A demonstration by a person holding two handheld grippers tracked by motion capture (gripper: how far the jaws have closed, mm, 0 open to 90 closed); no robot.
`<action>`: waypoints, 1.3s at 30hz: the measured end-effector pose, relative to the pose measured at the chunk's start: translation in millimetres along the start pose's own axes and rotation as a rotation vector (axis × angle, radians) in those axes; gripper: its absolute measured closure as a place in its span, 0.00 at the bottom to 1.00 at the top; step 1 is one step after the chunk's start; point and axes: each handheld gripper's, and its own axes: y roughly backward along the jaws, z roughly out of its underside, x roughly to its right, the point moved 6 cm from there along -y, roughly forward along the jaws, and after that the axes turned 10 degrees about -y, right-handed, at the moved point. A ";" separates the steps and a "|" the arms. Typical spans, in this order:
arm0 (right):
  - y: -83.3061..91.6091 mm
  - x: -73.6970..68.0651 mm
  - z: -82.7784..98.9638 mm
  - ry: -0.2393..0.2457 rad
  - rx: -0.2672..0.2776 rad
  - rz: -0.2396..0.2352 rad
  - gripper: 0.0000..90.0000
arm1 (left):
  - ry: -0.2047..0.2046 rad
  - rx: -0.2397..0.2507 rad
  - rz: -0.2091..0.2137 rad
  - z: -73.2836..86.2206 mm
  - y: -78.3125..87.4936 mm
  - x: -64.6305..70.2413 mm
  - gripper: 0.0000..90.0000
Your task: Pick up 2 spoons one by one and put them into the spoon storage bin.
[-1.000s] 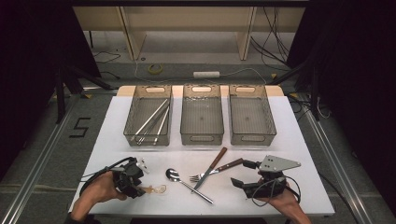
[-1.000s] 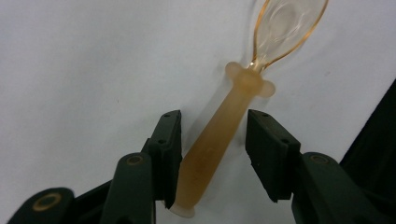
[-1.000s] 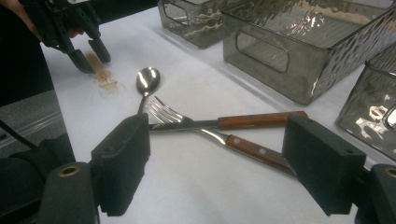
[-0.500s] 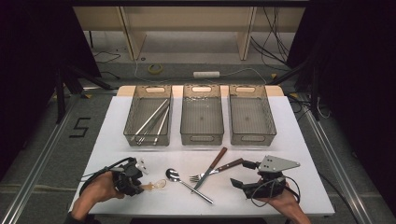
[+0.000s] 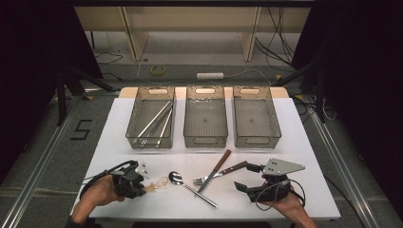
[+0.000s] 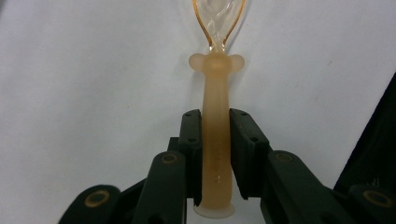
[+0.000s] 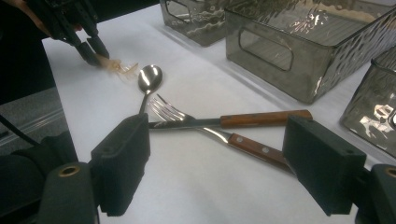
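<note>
The left gripper (image 6: 215,140) is closed on the handle of a small amber plastic spoon (image 6: 216,126); both pads press against the handle, and the jaws have just been closing around it. The spoon lies flat on the white table (image 5: 119,142), at the near left, with its looped clear bowl pointed away from the gripper. In the high view the left gripper (image 5: 142,186) is held low at the table's near left edge, the amber spoon (image 5: 157,184) projecting from it toward the centre.

The right gripper (image 5: 244,178) is held at the near right with its jaws spread wide, nothing between the pads. Just beyond its jaws a fork (image 7: 196,122) and a knife (image 7: 261,119), both with wooden handles, are crossed on the table. A metal spoon (image 5: 190,186) is placed just left of them, its bowl near the amber spoon.

Farther back, three clear grey bins are set in a row. Long metal utensils (image 5: 154,122) are held in the left bin (image 5: 151,95). The middle bin (image 5: 205,93) and the right bin (image 5: 254,93) are seen beside it.
</note>
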 end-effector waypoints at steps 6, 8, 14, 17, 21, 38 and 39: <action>0.1 -0.2 0.1 0.000 -0.002 0.000 0.27 | 0.003 0.034 0.014 0.2 6.1 -0.7 0.84; 0.1 0.4 0.1 0.000 -0.002 0.004 0.27 | 0.000 0.047 0.021 -1.2 7.8 -0.1 0.83; -0.3 0.0 0.2 0.001 -0.002 0.001 0.27 | 0.022 0.079 0.026 -4.4 11.9 0.2 0.83; -0.4 0.1 0.3 0.001 -0.003 0.001 0.27 | 0.023 0.082 0.026 -5.2 11.9 0.4 0.83; -0.3 0.0 0.4 -0.001 -0.004 0.002 0.27 | 0.034 0.094 0.022 -7.0 14.1 -0.4 0.83; -0.9 -0.3 0.5 -0.001 -0.004 0.001 0.27 | 0.180 0.257 0.035 -20.2 28.2 -5.0 0.83; -0.8 -0.4 0.6 -0.002 -0.005 0.001 0.27 | 0.180 0.257 0.035 -20.2 28.2 -5.0 0.83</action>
